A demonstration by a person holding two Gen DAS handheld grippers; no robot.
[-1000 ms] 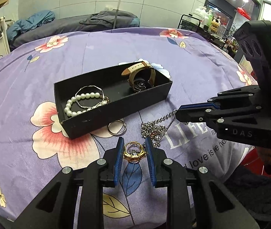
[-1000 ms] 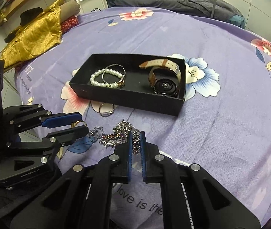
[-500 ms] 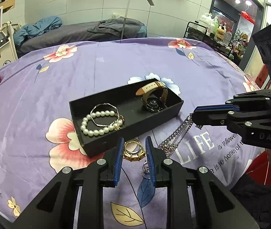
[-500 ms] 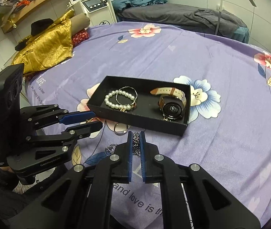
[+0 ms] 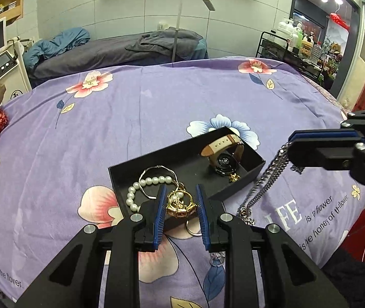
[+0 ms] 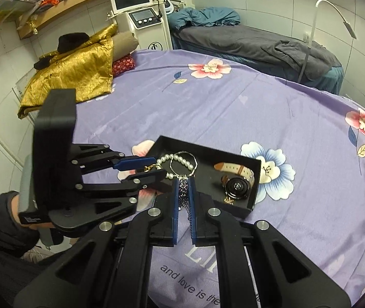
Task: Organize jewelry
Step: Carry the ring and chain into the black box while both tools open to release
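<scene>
Jewelry here means two pieces in the air and several already boxed. A chunky gold ring with a pale stone setting (image 5: 181,204) sits between the blue pads of the left gripper (image 5: 180,210), whose jaws are clamped on its sides; it hangs over the near edge of the shallow black rectangular cardboard box (image 5: 255,172). It looks small, rigid and smooth — likely to twist or pop out of a pinch, so the grip across the band seems the sound one. Its stone faces down and toward the camera, the band's opening roughly upright.

A silver link chain necklace (image 5: 264,182) is pinched near one end by the right gripper (image 6: 183,192), jaws closed on a bunch of links. It is limp and fairly heavy for its size, I judge; its long axis runs from the pads diagonally down to the purple floral bedspread (image 5: 144,118), where its clasp end lies just beside a plain thin silver hoop (image 5: 192,229).

Inside the box lie a white pearl bracelet (image 5: 141,187) with a thin silver bangle (image 6: 182,163) at the left end — and a tan-strapped round black wristwatch (image 5: 223,157) at the right end.
</scene>
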